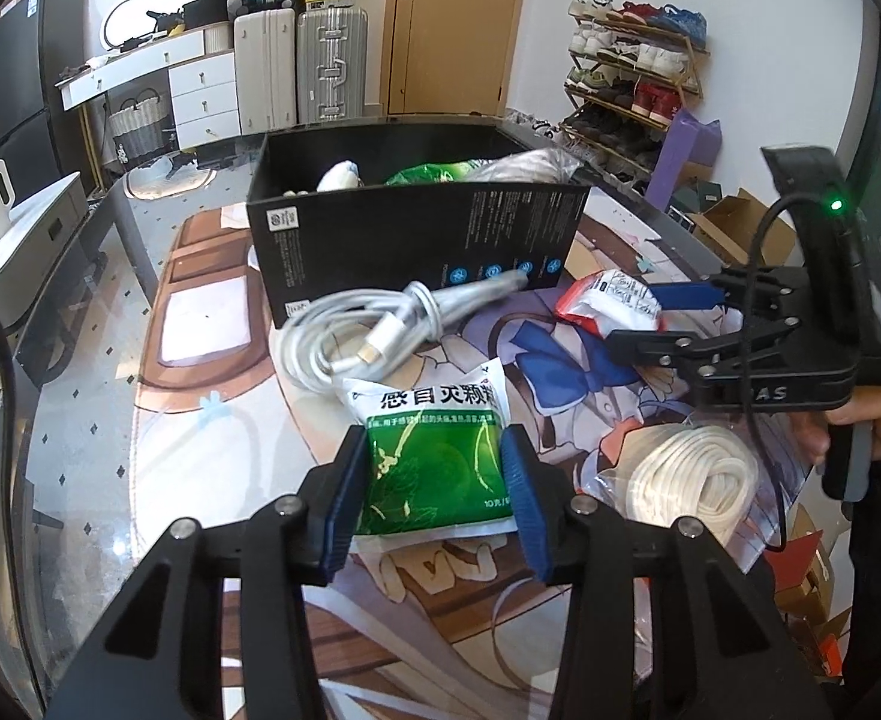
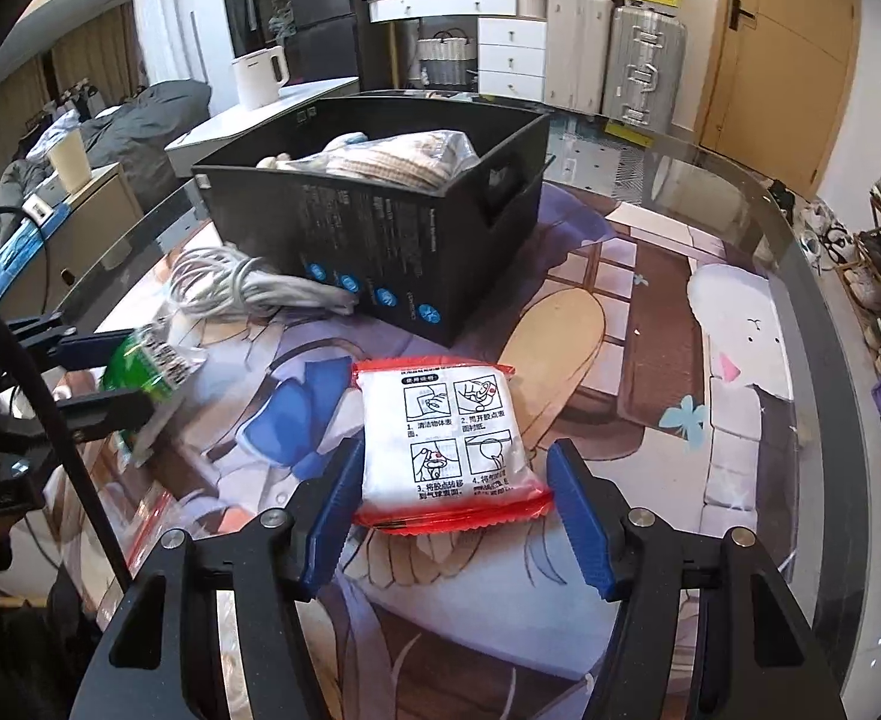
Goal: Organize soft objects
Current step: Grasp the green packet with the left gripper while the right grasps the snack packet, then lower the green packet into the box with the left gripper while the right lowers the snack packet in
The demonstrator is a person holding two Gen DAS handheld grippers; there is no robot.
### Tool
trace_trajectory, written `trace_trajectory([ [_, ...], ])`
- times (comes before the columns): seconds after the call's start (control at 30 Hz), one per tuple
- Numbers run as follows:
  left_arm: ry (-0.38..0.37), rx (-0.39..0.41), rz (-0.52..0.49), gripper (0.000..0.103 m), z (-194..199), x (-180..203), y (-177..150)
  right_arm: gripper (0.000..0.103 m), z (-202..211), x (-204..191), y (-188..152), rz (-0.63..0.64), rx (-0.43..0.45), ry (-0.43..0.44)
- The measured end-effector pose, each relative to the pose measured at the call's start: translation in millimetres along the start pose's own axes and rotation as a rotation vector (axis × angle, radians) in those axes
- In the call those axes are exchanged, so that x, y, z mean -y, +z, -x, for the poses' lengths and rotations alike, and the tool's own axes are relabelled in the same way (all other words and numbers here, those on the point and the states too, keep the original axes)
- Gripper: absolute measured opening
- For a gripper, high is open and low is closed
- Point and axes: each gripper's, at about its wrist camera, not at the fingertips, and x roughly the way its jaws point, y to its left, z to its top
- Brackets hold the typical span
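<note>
The left tool (image 1: 434, 495) pinches a green sachet (image 1: 434, 456), blue pads pressed to its sides, just above the table (image 1: 212, 462). The right tool (image 2: 455, 507) stands spread around a red-edged packet (image 2: 449, 450); whether its pads touch I cannot tell. Beyond lie a coiled cable (image 1: 368, 330) and the black box (image 1: 404, 240).

The black box (image 1: 404, 240) hides most of its contents: only the tops of a green bag (image 1: 434, 173) and a clear bag (image 1: 530, 165) show over its wall. The green packet's (image 1: 434, 468) lower print is too small to read. At 4 o'clock in the left view a hand (image 1: 878, 420) is mostly hidden behind the right tool (image 1: 668, 318). The desk (image 2: 710, 180) is cut off at 6 o'clock in both views
</note>
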Motion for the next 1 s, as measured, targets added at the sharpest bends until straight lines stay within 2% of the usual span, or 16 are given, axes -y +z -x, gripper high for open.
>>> trace_trajectory([
  [0.3, -0.008, 0.031, 0.022, 0.043, 9.1, -6.0, 2.9, 0.058, -0.9, -0.7, 1.6, 0.003, 0.019, -0.007],
  [1.0, -0.017, 0.144, 0.064, 0.044, 35.4, -17.7, 19.7, 0.058, 53.4, -6.8, 16.4, 0.017, 0.151, 0.000],
])
